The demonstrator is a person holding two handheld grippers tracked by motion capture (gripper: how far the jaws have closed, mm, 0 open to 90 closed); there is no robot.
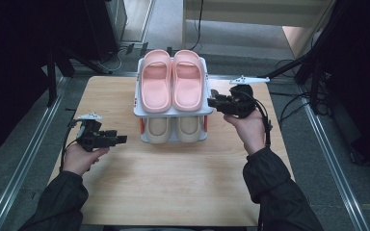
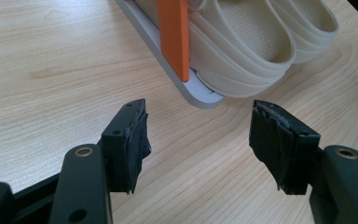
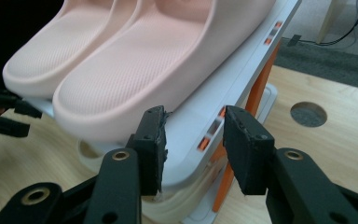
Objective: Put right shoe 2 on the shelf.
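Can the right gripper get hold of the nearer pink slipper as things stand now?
Probably yes. The right gripper is open at the rack's top shelf edge, beside the pink slipper; nothing lies between them, though its jaws look narrower than the slipper.

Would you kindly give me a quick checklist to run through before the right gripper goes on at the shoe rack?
1. Right gripper open: ok.
2. Its jaws straddle the top shelf edge: ok.
3. Pads pressing on that shelf: not ok, gaps show.
4. Pink slippers sit side by side on top: ok.
5. Beige slippers sit on the lower shelf: ok.
6. Left gripper open, apart from the rack: ok.
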